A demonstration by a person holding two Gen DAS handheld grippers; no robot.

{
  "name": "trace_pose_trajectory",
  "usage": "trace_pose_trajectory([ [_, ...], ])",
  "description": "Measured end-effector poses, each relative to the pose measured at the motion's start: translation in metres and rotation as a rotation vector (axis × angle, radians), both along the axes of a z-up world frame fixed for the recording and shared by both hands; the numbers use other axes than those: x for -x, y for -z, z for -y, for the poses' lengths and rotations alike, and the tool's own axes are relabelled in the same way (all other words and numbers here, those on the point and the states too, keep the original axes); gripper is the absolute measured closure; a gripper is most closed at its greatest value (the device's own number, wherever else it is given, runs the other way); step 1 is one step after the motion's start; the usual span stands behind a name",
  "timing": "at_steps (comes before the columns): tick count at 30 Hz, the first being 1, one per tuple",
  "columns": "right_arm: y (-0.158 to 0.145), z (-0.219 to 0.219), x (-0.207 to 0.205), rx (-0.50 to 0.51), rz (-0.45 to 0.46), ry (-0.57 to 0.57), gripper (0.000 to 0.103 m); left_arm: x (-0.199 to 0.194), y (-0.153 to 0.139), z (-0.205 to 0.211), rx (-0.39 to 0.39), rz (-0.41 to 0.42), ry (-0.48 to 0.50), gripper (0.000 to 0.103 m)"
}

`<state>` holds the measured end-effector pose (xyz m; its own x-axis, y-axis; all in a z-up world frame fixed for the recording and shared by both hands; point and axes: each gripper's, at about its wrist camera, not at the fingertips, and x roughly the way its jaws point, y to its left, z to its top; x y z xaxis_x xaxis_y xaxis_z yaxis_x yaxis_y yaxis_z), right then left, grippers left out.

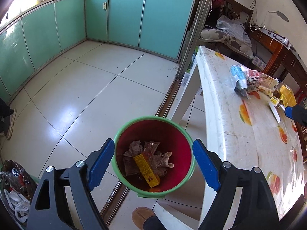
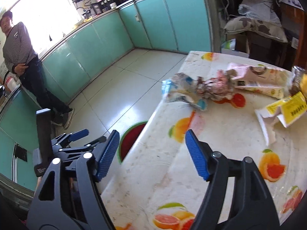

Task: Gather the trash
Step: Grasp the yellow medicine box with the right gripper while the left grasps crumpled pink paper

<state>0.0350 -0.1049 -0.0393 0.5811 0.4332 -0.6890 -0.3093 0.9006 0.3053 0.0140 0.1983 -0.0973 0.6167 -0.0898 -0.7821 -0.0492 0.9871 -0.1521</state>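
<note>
A red bin with a green rim (image 1: 153, 120) stands on the floor beside the table; it holds crumpled wrappers and a yellow box (image 1: 146, 169). My left gripper (image 1: 153, 164) hangs open and empty above the bin. On the table (image 1: 230, 134) lie a blue and silver wrapper (image 1: 238, 78), crumpled wrappers and a yellow packet (image 1: 286, 94). My right gripper (image 2: 151, 153) is open and empty over the table's near edge, short of the crumpled blue wrapper (image 2: 184, 92), pink wrapper (image 2: 255, 76) and yellow packet (image 2: 287, 109). The bin (image 2: 130, 134) peeks out under the table edge.
Teal cabinets (image 1: 115, 15) line the far walls. A man (image 2: 21, 53) stands at the counter on the left. A bag of rubbish (image 1: 13, 187) sits at lower left. My slipper (image 1: 143, 217) is below the bin. Furniture and a cushion (image 1: 226, 38) stand beyond the table.
</note>
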Motion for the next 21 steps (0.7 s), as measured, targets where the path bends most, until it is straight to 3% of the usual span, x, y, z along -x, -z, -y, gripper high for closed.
trace_pose_trajectory([
  [5,0.006,0.095,-0.012,-0.056,-0.015,0.271,0.026,0.002,-0.020,0.041,0.031,0.060,0.045,0.020],
  [8,0.006,0.133,-0.029,-0.034,0.020,0.440,0.017,-0.001,-0.026,0.068,0.052,0.067,0.082,0.020],
  [10,0.011,0.154,-0.046,-0.084,-0.020,0.513,0.016,0.001,-0.030,0.085,0.062,0.074,0.107,0.020],
  [12,0.017,0.166,-0.064,-0.119,-0.063,0.563,0.016,0.003,-0.033,0.102,0.057,0.077,0.128,0.019],
  [16,0.030,0.165,-0.095,-0.027,-0.112,0.596,0.013,0.006,-0.036,0.118,0.030,0.072,0.143,0.018],
  [21,0.055,0.181,-0.108,-0.075,-0.191,0.644,0.012,0.000,-0.044,0.128,-0.008,0.074,0.146,0.015],
])
